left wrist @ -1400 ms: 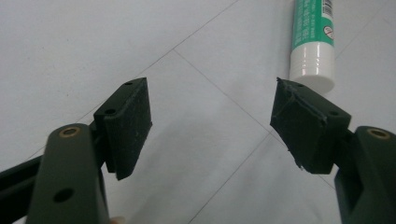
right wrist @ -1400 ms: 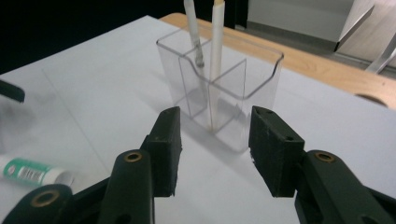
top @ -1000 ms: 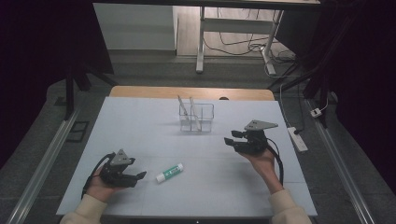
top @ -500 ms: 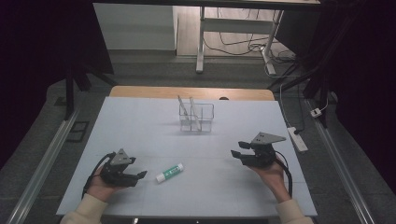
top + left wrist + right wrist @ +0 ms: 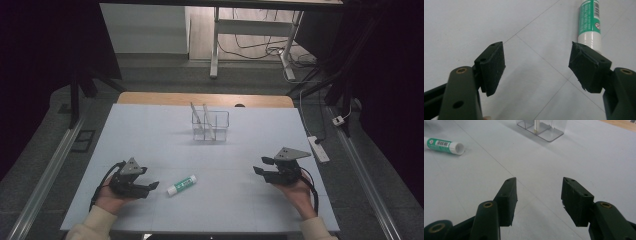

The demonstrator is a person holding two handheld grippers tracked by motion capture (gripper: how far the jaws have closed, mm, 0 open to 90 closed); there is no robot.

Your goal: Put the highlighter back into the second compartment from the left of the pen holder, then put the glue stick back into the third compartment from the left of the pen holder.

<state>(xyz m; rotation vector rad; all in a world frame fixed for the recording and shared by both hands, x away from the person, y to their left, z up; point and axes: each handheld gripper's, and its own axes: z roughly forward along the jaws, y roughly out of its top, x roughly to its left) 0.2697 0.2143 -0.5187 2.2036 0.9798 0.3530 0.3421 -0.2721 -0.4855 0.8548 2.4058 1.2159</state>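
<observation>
A green and white glue stick [image 5: 181, 185] [image 5: 589, 25] [image 5: 444, 145] lies flat on the pale table [image 5: 160, 140], near the front and left of centre. My left gripper [image 5: 152, 186] [image 5: 537, 67] rests just left of it, open, with nothing between its pads; the stick's white end sits beside the right pad [image 5: 587, 68]. My right gripper [image 5: 260, 166] [image 5: 539, 200] is held low over the table at the front right, open and empty, pointing left. A clear plastic holder [image 5: 210, 125] [image 5: 541, 128] with two thin sticks stands at the table's middle back.
A wooden strip [image 5: 205, 99] edges the table's far side. A white power strip [image 5: 318, 148] lies off the right edge. Metal rails run along both sides on the floor, and a desk frame [image 5: 215, 45] stands behind.
My right gripper has moved down and toward the front right of the table, staying open. The left gripper and the glue stick have stayed in place.
</observation>
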